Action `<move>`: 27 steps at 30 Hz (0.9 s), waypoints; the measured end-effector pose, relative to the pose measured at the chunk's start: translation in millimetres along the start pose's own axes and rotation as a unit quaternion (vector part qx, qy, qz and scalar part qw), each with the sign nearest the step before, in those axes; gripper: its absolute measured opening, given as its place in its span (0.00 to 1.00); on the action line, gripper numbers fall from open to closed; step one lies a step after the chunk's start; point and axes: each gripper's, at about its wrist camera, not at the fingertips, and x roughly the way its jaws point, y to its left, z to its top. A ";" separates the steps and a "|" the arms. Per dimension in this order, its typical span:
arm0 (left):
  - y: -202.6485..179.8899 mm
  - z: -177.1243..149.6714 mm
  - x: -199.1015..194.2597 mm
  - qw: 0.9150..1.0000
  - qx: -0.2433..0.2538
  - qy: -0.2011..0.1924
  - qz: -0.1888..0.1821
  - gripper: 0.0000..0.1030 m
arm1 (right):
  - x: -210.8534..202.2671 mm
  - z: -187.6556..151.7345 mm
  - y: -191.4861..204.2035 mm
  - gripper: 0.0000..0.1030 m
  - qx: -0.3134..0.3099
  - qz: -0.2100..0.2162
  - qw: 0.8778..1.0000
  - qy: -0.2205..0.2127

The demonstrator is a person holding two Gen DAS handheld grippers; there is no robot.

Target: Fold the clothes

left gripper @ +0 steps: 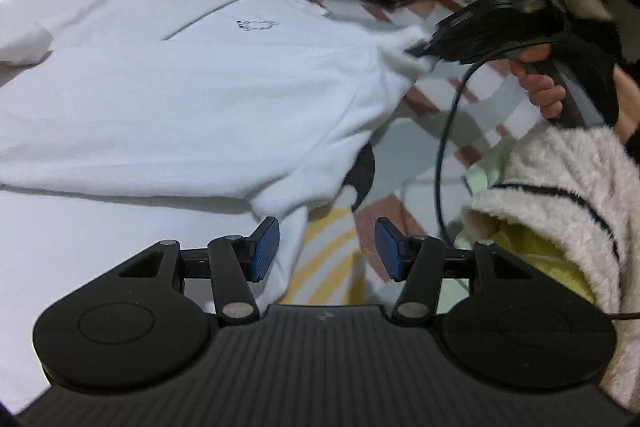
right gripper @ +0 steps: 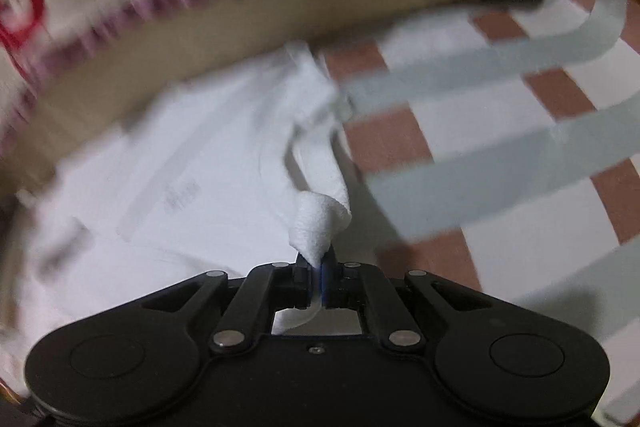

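The white shirt (left gripper: pixel 168 99) lies mostly flat, folding barely begun: the right gripper (right gripper: pixel 318 281) pinches its sleeve, the left gripper (left gripper: pixel 326 247) is spread and empty.

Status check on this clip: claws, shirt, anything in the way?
Right claw shut on white shirt sleeve. Left claw open, empty, near shirt's edge. Fluffy garment beside, not blocking.
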 end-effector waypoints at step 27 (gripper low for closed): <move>-1.6 -2.6 -4.6 0.999 0.001 -0.016 0.036 0.05 | -17.6 16.8 -55.5 0.06 0.131 0.112 0.981 -0.092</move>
